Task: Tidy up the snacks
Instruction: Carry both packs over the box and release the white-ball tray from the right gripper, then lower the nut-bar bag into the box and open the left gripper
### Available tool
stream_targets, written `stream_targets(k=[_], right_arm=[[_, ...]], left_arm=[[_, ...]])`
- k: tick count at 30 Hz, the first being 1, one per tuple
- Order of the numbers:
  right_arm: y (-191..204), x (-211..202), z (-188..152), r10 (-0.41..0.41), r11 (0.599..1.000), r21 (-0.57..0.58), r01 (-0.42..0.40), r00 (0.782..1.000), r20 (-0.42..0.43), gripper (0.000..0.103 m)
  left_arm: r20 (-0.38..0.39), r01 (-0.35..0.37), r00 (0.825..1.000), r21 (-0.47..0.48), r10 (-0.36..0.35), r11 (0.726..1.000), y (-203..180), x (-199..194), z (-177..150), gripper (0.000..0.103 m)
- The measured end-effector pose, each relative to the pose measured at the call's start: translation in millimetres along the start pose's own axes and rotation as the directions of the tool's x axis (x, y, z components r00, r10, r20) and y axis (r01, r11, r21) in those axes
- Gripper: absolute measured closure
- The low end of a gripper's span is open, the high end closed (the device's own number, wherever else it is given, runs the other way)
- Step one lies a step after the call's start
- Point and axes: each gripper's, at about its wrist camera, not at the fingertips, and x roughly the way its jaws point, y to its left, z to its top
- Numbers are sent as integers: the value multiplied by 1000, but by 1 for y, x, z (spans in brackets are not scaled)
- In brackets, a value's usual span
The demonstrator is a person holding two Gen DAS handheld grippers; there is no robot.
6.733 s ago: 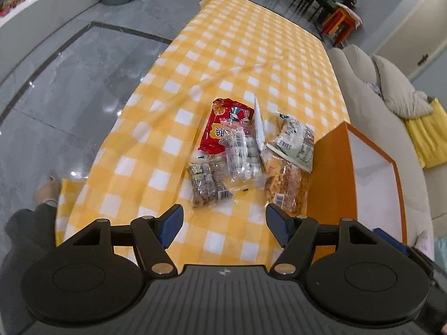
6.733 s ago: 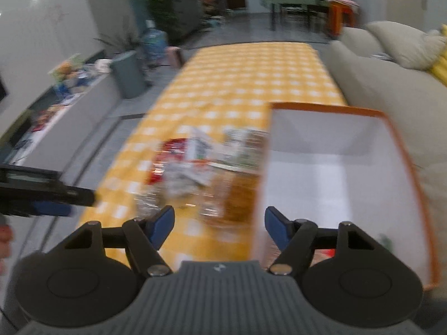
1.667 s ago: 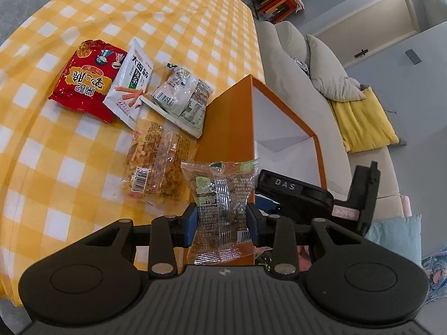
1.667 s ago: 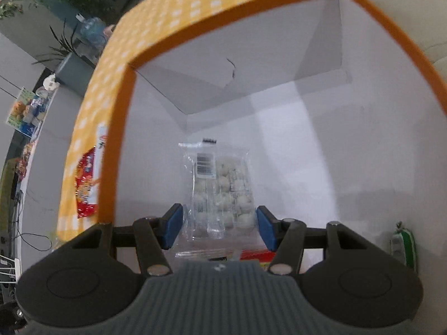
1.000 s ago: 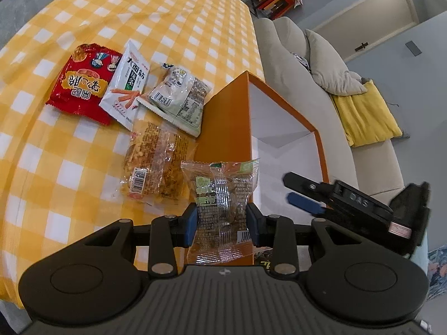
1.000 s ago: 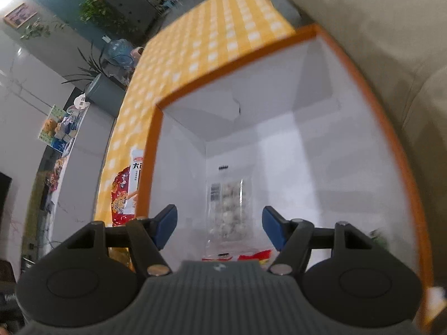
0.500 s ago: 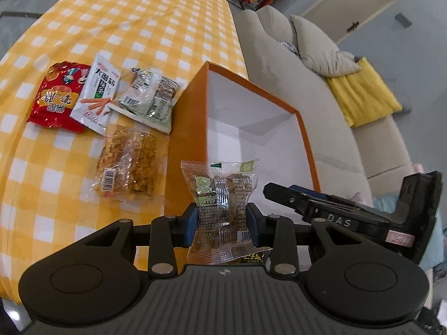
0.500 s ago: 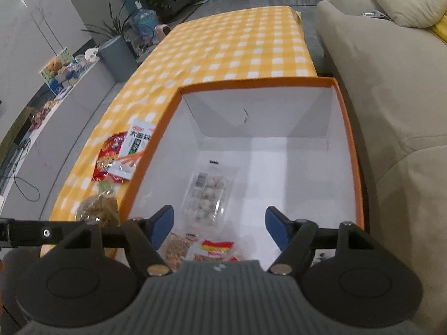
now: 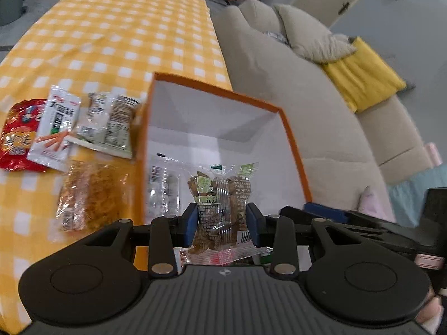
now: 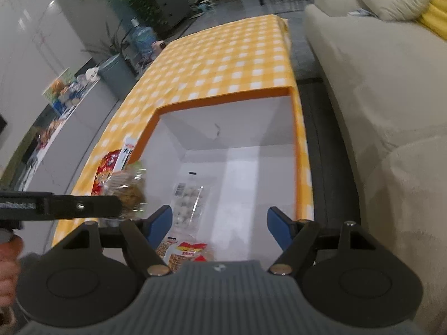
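Note:
My left gripper is shut on a clear packet of brown snacks and holds it above the near end of the orange box; it also shows in the right wrist view. A clear packet of white balls lies on the box's white floor, also seen in the left wrist view. A red-and-yellow packet lies in the box at its near end. My right gripper is open and empty above the box's near end.
On the yellow checked tablecloth left of the box lie a red packet, a white packet, a green-white packet and a clear bag of brown snacks. A beige sofa runs along the right.
My left gripper has carried the brown snack packet to the right, from beside the box wall to over its opening. My right gripper has drawn back and stayed open.

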Motion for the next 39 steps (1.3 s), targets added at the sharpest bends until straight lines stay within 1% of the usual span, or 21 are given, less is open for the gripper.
stream_targets(k=[2, 5, 9, 12, 14, 16, 17, 19, 20, 22, 23, 24, 25, 26, 27, 28, 30, 33, 35, 37, 39], right_arm=[[-5, -3, 0, -4, 1000, 10, 4, 1000, 10, 30], [-14, -1, -3, 49, 998, 46, -49, 999, 11, 30], [-23, 2, -3, 89, 993, 80, -91, 996, 23, 30], [-28, 0, -1, 110, 988, 102, -115, 993, 49, 30], [-29, -2, 2, 107, 986, 121, -115, 992, 69, 30], [-29, -3, 5, 101, 986, 124, -111, 992, 79, 30], [-27, -3, 5, 102, 987, 117, -112, 991, 83, 30], [-23, -5, 4, 110, 988, 98, -118, 990, 91, 30], [-23, -7, 3, 115, 988, 88, -123, 989, 96, 30], [-24, -9, 3, 109, 989, 88, -118, 989, 102, 30], [-26, -9, 4, 103, 989, 97, -113, 989, 105, 30], [-29, -9, 4, 97, 988, 112, -109, 989, 108, 30], [-32, -9, 3, 93, 986, 127, -106, 990, 108, 31], [-35, -9, 3, 92, 985, 137, -107, 990, 110, 32], [-37, -9, 3, 97, 983, 147, -113, 989, 114, 32], [-38, -10, 3, 101, 980, 157, -119, 988, 118, 32], [-39, -11, 2, 102, 979, 164, -122, 987, 127, 32], [-38, -10, 2, 103, 979, 165, -124, 987, 126, 32], [-37, -8, 2, 104, 978, 165, -124, 987, 121, 32], [-37, -6, 1, 106, 980, 159, -123, 988, 113, 32], [-37, -5, 1, 109, 979, 160, -125, 988, 108, 32]], left_arm=[[-23, -32, 999, 26, 33, 999, -8, 16, -2, 62], [-64, -63, 996, 42, 65, 997, -14, 38, -6, 62], [-88, -85, 992, 42, 88, 995, -16, 62, -9, 62], [-93, -132, 986, 61, 138, 989, -17, 74, -12, 62], [-88, -171, 980, 86, 178, 982, -21, 78, -12, 60], [-85, -208, 972, 107, 217, 972, -25, 79, -13, 38], [-86, -211, 971, 116, 222, 971, -27, 77, -14, 33], [-86, -186, 977, 127, 197, 974, -28, 66, -17, 29], [-90, -174, 979, 125, 185, 977, -28, 62, -16, 29], [-103, -126, 985, 114, 138, 985, -26, 52, -14, 30], [-106, -104, 988, 104, 115, 989, -24, 49, -12, 35], [-90, -93, 991, 86, 100, 992, -22, 45, -9, 49], [-67, -91, 993, 63, 95, 994, -19, 43, -5, 67], [-48, -95, 994, 37, 96, 995, -16, 42, -1, 75], [-41, -93, 995, 13, 94, 996, -12, 42, 3, 87], [-36, -79, 996, -8, 78, 997, -8, 43, 7, 93], [-34, -40, 999, -24, 40, 999, -2, 50, 13, 100], [-27, -4, 1000, -29, 4, 1000, 0, 65, 21, 101], [-45, -10, 999, -26, 8, 1000, -1, 75, 24, 101], [-85, -29, 996, -27, 27, 999, -2, 86, 23, 101], [-169, -47, 985, -34, 41, 998, -2, 100, 19, 101]])
